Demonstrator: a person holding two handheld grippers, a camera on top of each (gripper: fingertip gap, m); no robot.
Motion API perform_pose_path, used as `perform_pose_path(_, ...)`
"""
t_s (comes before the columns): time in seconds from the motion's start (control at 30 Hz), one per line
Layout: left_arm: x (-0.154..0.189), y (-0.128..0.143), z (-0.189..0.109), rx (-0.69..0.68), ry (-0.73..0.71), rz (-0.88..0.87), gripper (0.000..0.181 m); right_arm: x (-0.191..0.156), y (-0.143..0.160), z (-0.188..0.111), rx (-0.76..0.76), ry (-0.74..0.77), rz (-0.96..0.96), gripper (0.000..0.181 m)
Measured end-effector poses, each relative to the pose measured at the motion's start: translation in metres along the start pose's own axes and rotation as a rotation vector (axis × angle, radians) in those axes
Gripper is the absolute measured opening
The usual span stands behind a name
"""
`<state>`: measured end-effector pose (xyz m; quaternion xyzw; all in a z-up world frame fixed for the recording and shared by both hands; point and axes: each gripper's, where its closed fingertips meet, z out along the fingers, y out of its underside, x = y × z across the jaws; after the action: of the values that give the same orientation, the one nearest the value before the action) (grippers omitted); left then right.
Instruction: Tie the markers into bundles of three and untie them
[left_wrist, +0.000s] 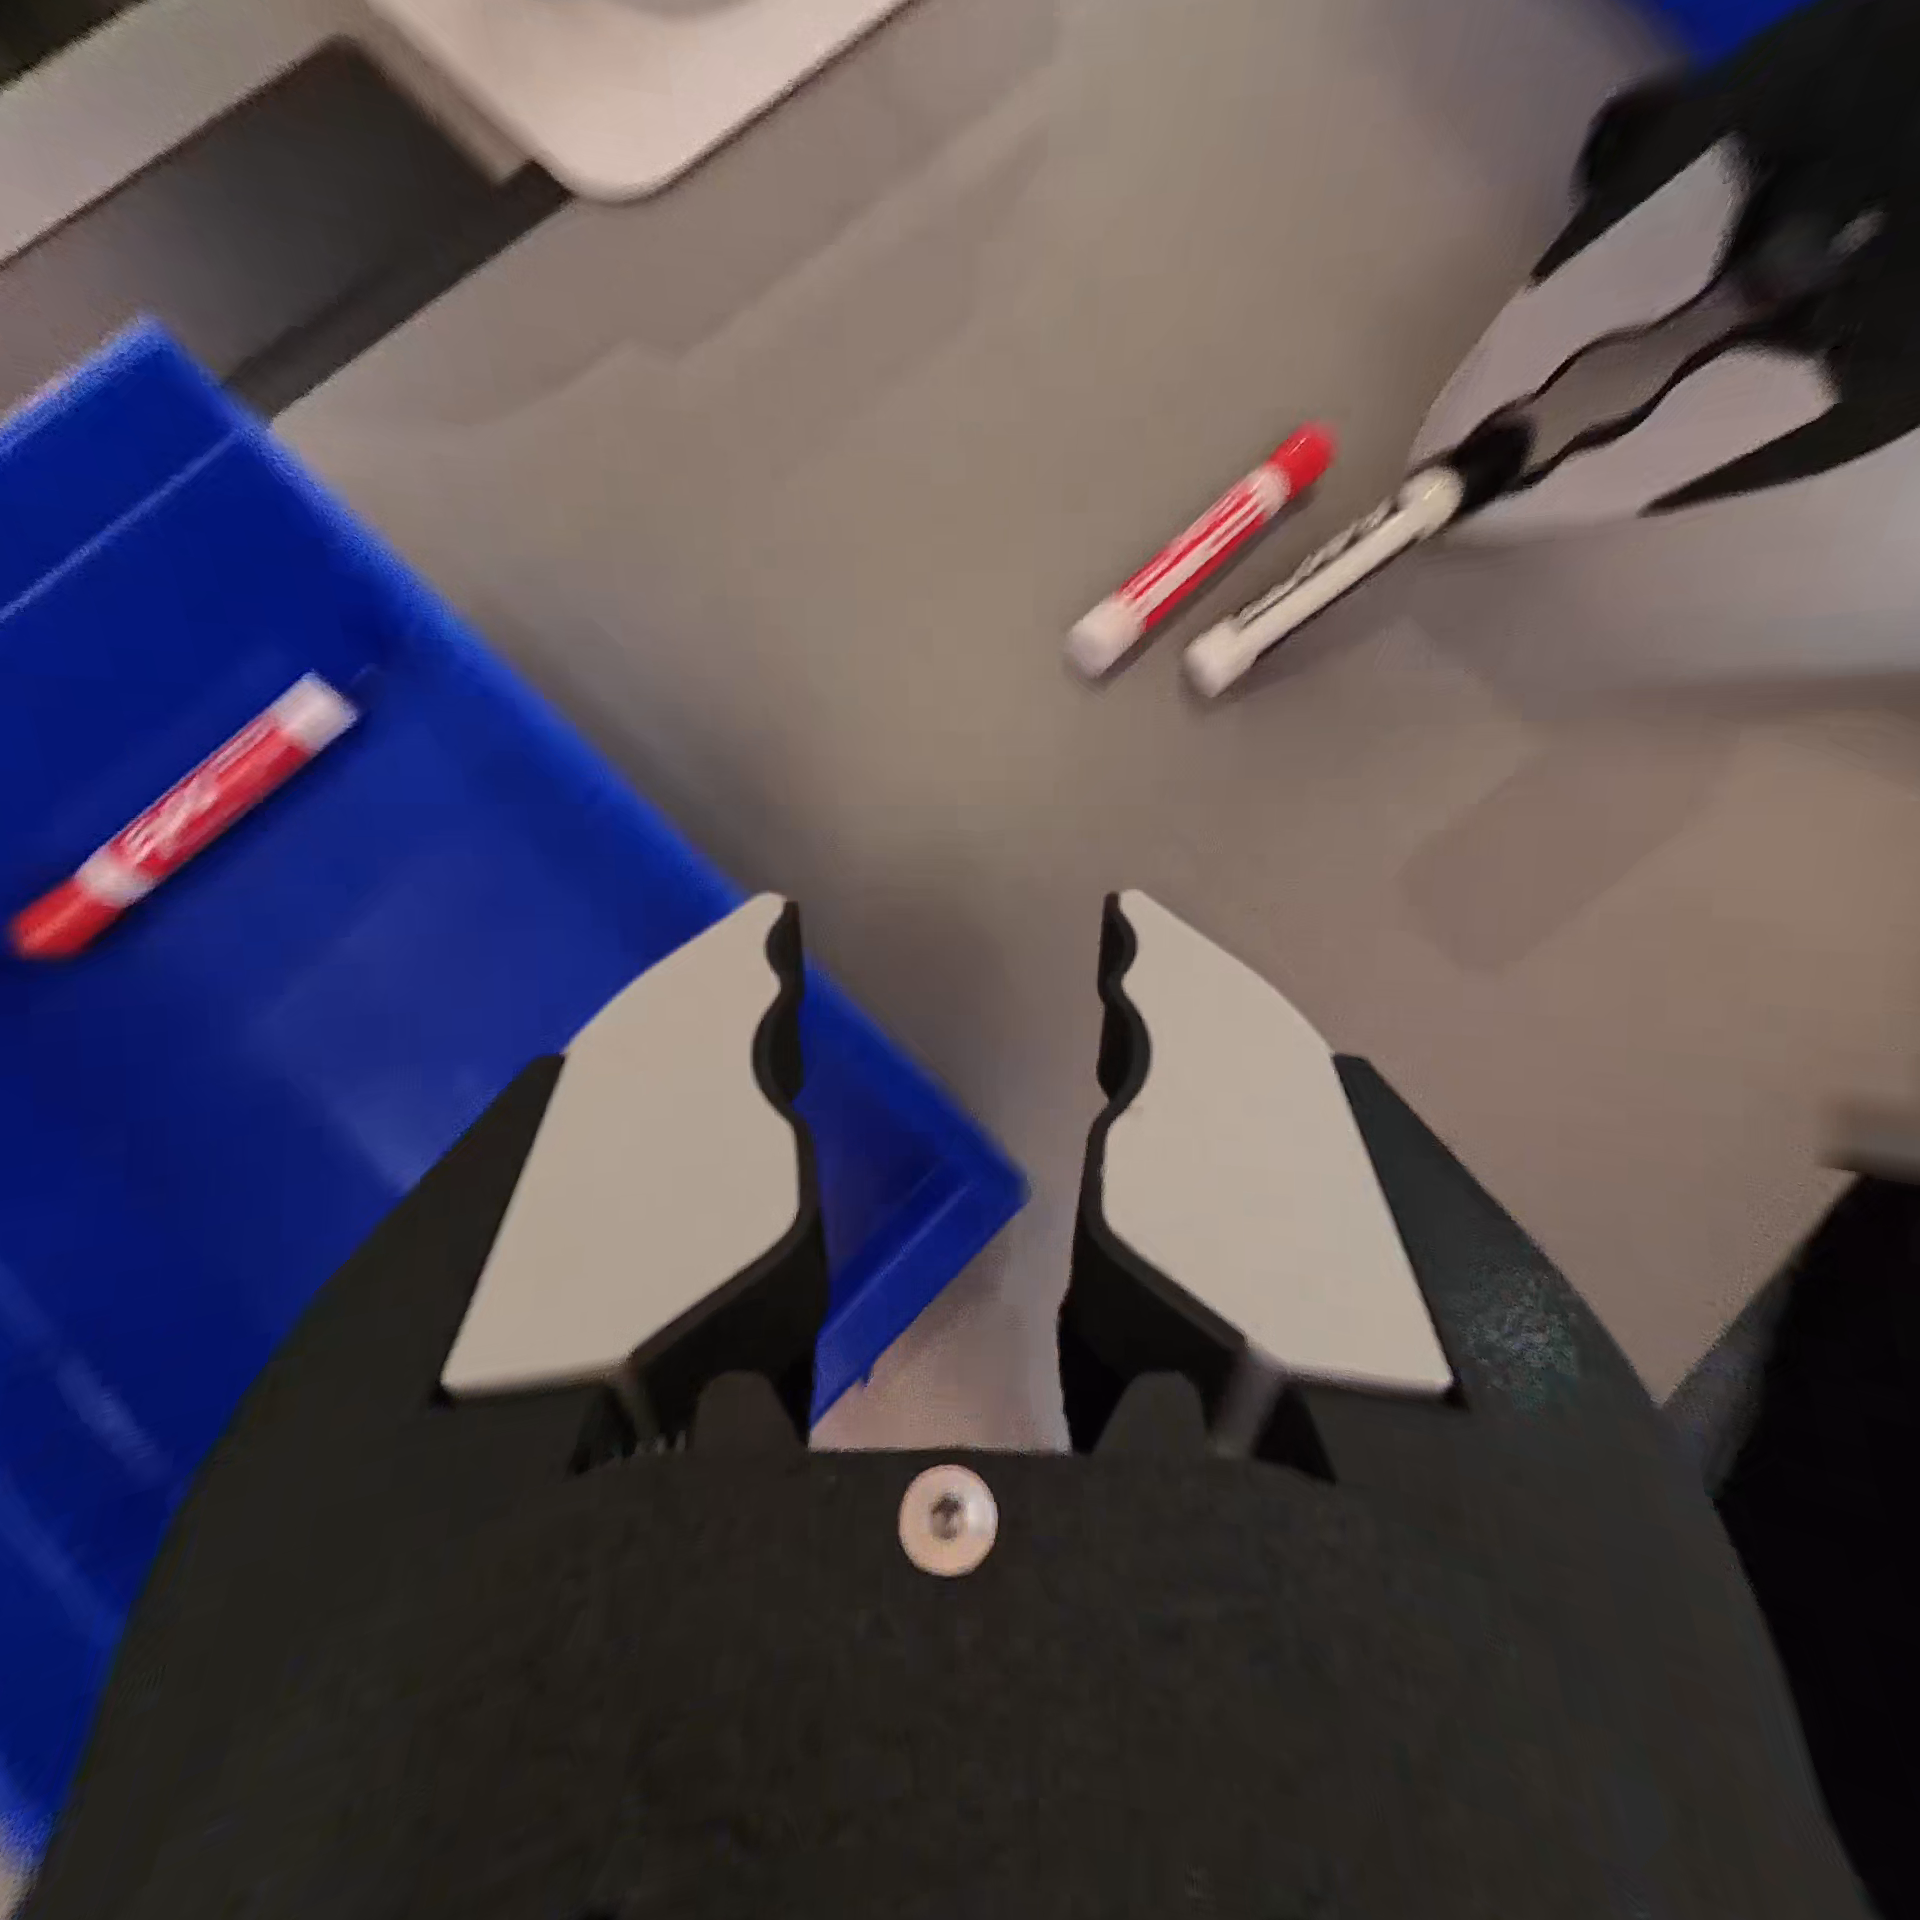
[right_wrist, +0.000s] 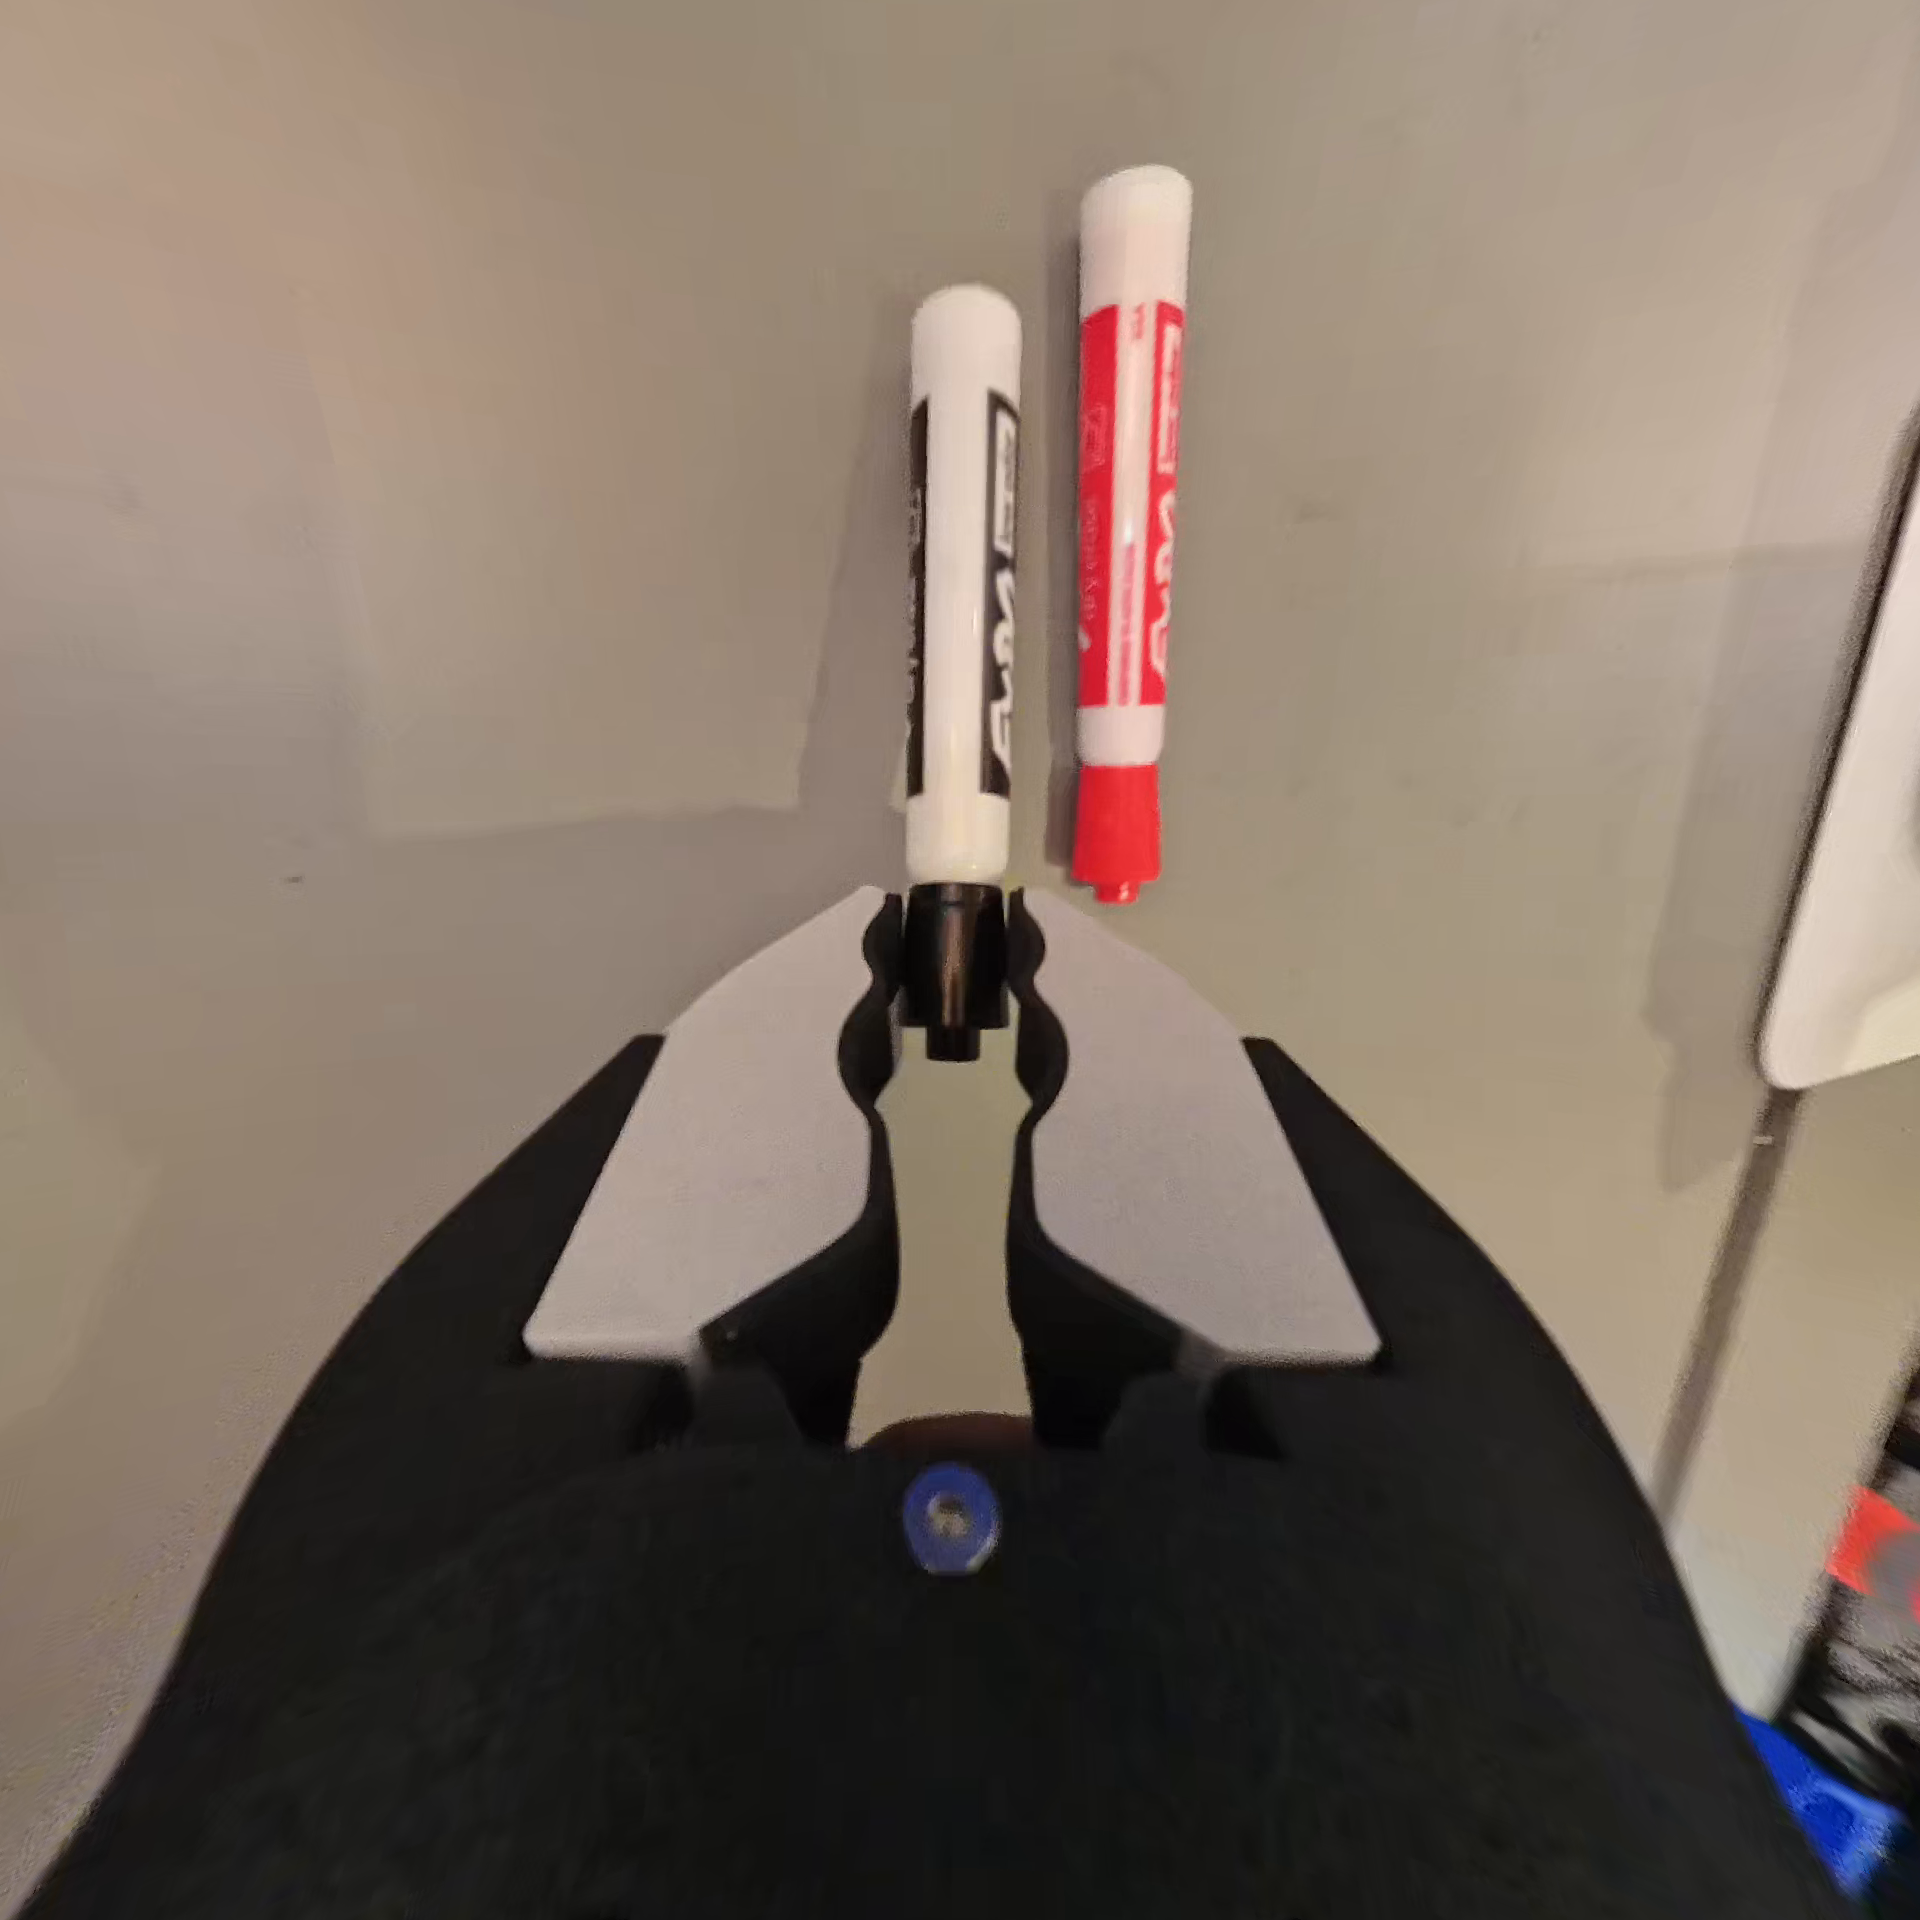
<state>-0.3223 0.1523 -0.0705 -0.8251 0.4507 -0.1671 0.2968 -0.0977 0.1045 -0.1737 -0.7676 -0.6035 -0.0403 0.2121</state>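
Right wrist view: the right gripper (right_wrist: 954, 940), at the centre of the frame, has its jaws closed on the black cap of a black marker (right_wrist: 961, 582). The marker points straight up the frame over a grey table (right_wrist: 416, 468). A red marker (right_wrist: 1127, 530) lies just beside it on the right, parallel, cap toward the camera.

Left wrist view: the left gripper (left_wrist: 951, 925), lower centre, has its jaws spread wide and holds nothing. A blue bin (left_wrist: 436, 935) fills the left of the frame, with a second red marker (left_wrist: 182, 816) lying inside it. At upper right the two markers lie side by side, the right gripper on the black one.
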Motion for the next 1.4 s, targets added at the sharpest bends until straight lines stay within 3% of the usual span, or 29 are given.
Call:
perform_pose_path(0.13, -0.036, 0.031, 0.005, -0.133, -0.106, 0.013, 0.056, 0.002, -0.008, 0.007, -0.028, 0.000, -0.039, 0.021)
perform_pose_path(0.17, -0.039, 0.030, 0.008, -0.122, -0.084, 0.003, 0.063, 0.005, -0.010, 0.007, -0.013, 0.024, -0.033, 0.030)
perform_pose_path(0.23, -0.051, 0.026, 0.013, -0.126, -0.049, -0.009, 0.070, 0.008, -0.007, 0.005, 0.015, 0.041, -0.011, 0.032)
perform_pose_path(0.3, -0.067, 0.021, 0.018, -0.156, -0.031, -0.002, 0.090, 0.012, -0.003, 0.000, 0.046, 0.072, 0.028, 0.032)
perform_pose_path(0.4, -0.092, 0.005, 0.025, -0.124, 0.024, -0.037, 0.068, 0.016, 0.006, -0.015, 0.103, 0.149, 0.077, 0.035)
perform_pose_path(0.43, -0.107, 0.002, 0.028, -0.125, 0.006, -0.088, 0.071, 0.015, 0.010, -0.023, 0.132, 0.174, 0.106, 0.035)
perform_pose_path(0.6, -0.184, 0.001, 0.058, -0.075, -0.221, -0.476, 0.090, -0.030, 0.014, -0.063, 0.379, 0.178, 0.256, 0.033)
perform_pose_path(0.73, -0.216, 0.017, 0.099, -0.101, -0.325, -0.650, 0.115, -0.065, 0.026, -0.075, 0.437, 0.172, 0.288, 0.032)
perform_pose_path(0.87, -0.232, 0.026, 0.126, -0.141, -0.370, -0.688, 0.137, -0.076, 0.032, -0.084, 0.450, 0.174, 0.291, 0.032)
perform_pose_path(1.0, -0.239, 0.037, 0.139, -0.206, -0.410, -0.647, 0.138, -0.076, 0.036, -0.085, 0.454, 0.177, 0.303, 0.032)
perform_pose_path(1.23, -0.228, 0.044, 0.125, -0.232, -0.336, -0.602, 0.130, -0.077, 0.044, -0.083, 0.433, 0.184, 0.314, 0.032)
perform_pose_path(1.4, -0.206, 0.012, 0.059, -0.077, -0.258, -0.502, 0.130, -0.072, 0.047, -0.092, 0.480, 0.169, 0.369, 0.032)
